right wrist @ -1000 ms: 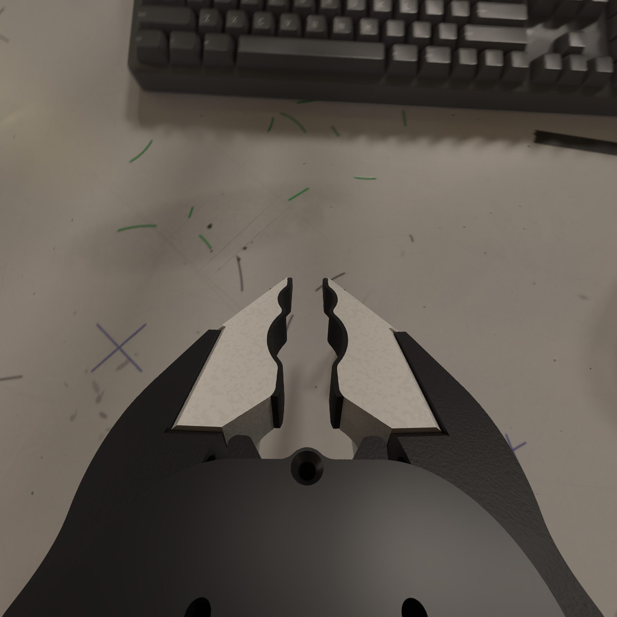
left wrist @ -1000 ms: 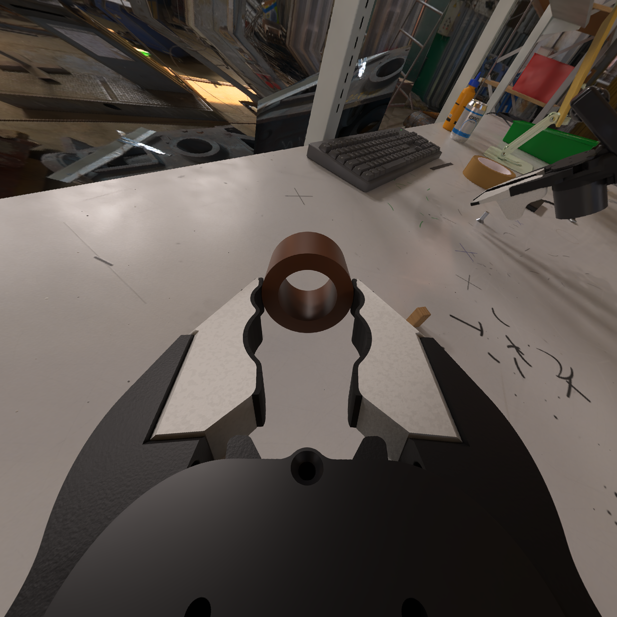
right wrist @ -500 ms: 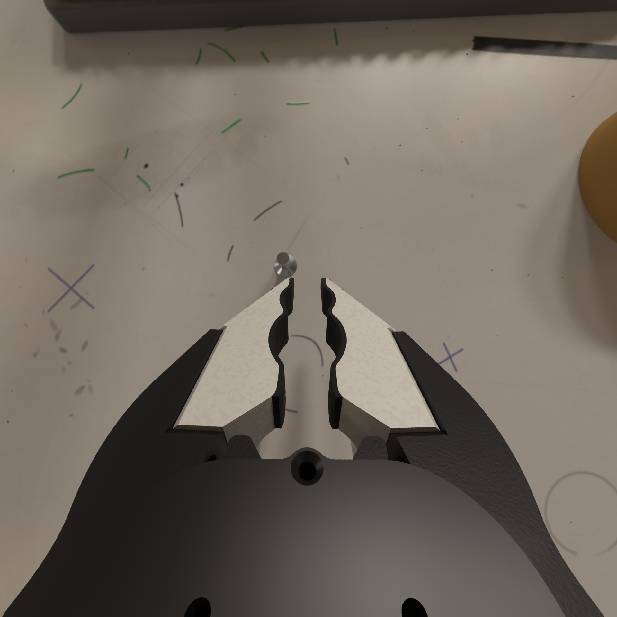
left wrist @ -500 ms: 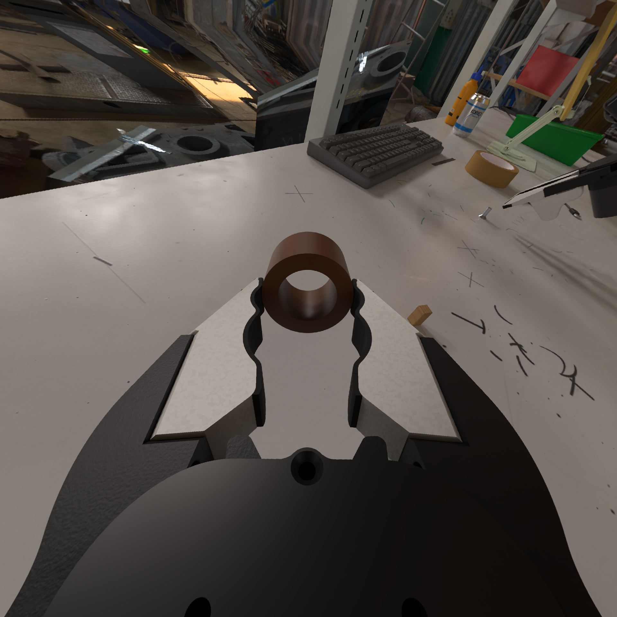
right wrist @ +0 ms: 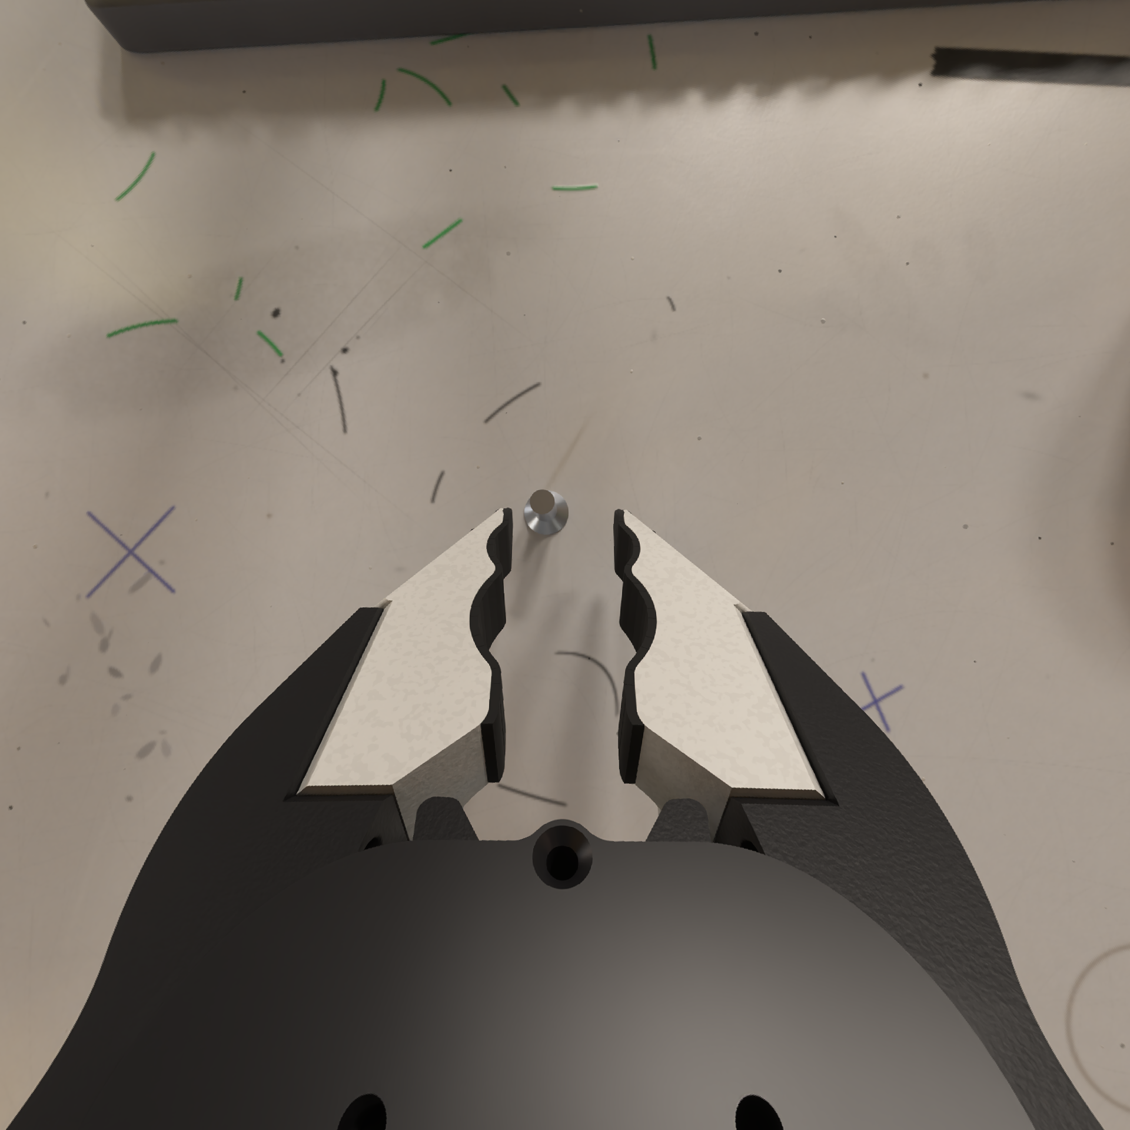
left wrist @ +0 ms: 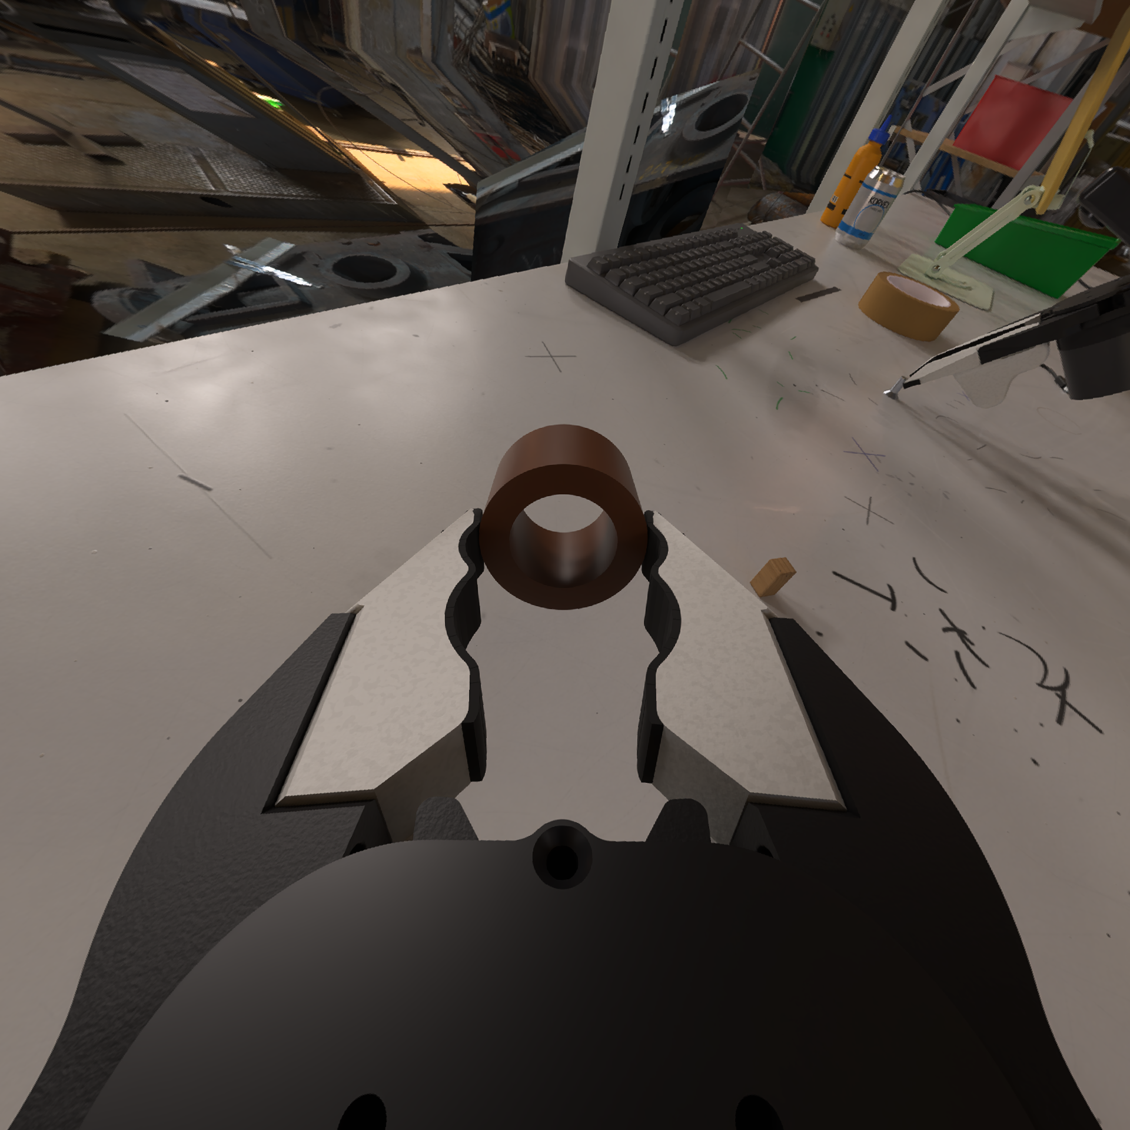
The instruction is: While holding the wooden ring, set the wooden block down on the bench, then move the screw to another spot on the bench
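Left claw (left wrist: 562, 526): I have it pinching the wooden ring (left wrist: 562, 538) between its two fingertips, just above the centre of the left wrist view. The ring's bore faces my camera and the pale table (left wrist: 306, 489) shows through it.

Wooden ring: dark brown, thick-walled, held clear of the table, one black pad touching each of its sides.

Wooden block (left wrist: 773, 575): a small light-tan piece lying on the table at right of centre in the left wrist view, just beyond my right fingertip and apart from both claws.

Right claw (right wrist: 559, 520): spread, with nothing between the fingers; I am looking almost straight down on the table. In the left wrist view I see it at the right edge (left wrist: 905, 385), tips low by the table.

Screw (right wrist: 546, 512): a small silver piece with a flared head, standing on the table just above the centre of the right wrist view. It sits in the gap at my fingertips, nearer the left finger (right wrist: 428, 642); I cannot tell whether that tip touches it.

Table: off-white, marked with green, black and purple pen strokes and crosses.

Keyboard (left wrist: 691, 278): dark grey, upper right of centre in the left wrist view; its front edge runs along the top of the right wrist view.

Tape roll (left wrist: 908, 306): tan, at upper right, beyond the right claw.

Bottles: an orange bottle (left wrist: 847, 183) and a clear bottle (left wrist: 868, 208) side by side at the table's far edge.
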Controlling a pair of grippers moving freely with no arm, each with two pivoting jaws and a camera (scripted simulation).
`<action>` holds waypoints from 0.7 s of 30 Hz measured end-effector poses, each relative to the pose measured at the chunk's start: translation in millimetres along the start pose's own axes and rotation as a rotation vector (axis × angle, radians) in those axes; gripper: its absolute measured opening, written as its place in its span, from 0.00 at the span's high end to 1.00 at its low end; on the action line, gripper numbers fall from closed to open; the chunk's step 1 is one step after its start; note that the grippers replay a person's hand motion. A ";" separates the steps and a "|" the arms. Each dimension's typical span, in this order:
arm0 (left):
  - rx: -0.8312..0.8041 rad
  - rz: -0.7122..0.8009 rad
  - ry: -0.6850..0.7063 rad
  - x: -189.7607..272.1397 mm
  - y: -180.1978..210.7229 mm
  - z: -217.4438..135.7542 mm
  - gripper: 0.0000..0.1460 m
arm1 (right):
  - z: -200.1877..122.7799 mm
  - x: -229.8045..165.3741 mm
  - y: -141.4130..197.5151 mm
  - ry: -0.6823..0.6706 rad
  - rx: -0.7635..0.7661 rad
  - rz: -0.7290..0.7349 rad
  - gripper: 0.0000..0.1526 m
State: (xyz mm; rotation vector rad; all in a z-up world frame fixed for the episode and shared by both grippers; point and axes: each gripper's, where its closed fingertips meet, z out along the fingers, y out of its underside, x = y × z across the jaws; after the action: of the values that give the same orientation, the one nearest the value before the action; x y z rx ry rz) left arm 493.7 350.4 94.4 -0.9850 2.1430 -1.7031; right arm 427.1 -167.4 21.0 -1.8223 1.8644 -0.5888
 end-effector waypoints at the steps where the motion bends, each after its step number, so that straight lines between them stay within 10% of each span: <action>1: -0.001 0.001 0.000 0.1 0.1 0.1 0.64 | 1.5 0.6 0.2 0.003 -0.003 0.002 0.79; 21: 0.000 -0.007 0.005 -0.3 -0.1 -0.2 0.64 | 8.4 -6.9 0.9 -0.001 0.003 -0.018 0.77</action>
State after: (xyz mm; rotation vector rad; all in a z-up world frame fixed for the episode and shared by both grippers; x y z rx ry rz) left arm 493.9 350.8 94.5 -0.9908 2.1448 -1.7108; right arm 431.6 -160.3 13.9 -1.8387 1.8472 -0.5964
